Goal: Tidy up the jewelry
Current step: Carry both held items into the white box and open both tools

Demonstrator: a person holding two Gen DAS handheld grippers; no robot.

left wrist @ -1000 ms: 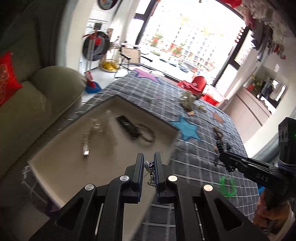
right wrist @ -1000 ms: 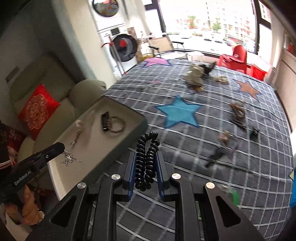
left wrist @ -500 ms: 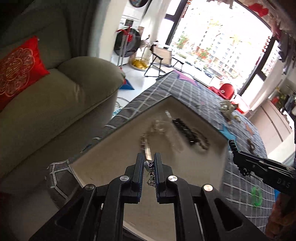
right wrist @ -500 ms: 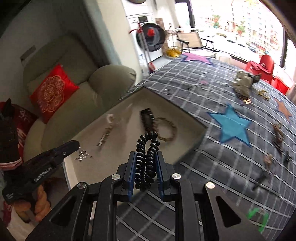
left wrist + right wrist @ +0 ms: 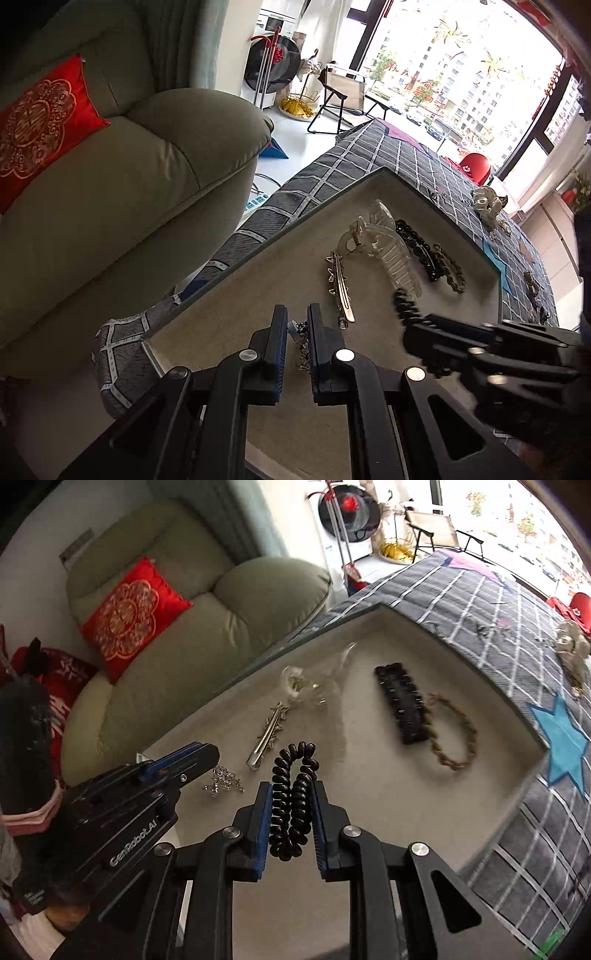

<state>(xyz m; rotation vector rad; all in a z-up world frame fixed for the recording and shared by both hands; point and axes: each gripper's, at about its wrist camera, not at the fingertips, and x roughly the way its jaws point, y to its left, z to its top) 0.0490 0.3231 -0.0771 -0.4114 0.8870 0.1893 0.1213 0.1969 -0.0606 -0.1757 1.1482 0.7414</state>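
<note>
- Jewelry is what we are sorting, and from the left wrist view our left gripper [image 5: 297, 341] hangs low over the near end of the shallow beige tray [image 5: 229, 284], its jaws pinched nearly together on a small silver chain piece [image 5: 302, 347] with a pale blue bit at its top.
- In that same view the tray already holds a clear claw clip [image 5: 384, 247], a spiked silver hair clip [image 5: 339, 286], a black beaded barrette [image 5: 417, 247] and a braided brown bracelet [image 5: 448, 267]; our right gripper [image 5: 406, 314] reaches in from the right with a black coil.
- Beyond the tray, a few more pieces [image 5: 489, 205] lie on the checked cloth [image 5: 369, 151], so we judge the sorting partly done.
- From the right wrist view our right gripper [image 5: 291, 814] is clamped on a black spiral hair tie [image 5: 293, 797], held over the tray floor [image 5: 388, 794] and not yet set down.
- Here the left gripper [image 5: 212, 755] shows at the left with the silver chain dangling at its tip, close over the tray floor; we cannot tell whether it touches.
- We reckon both held pieces need releasing into the tray, then the pieces on the cloth [image 5: 570, 646] fetched.
</note>
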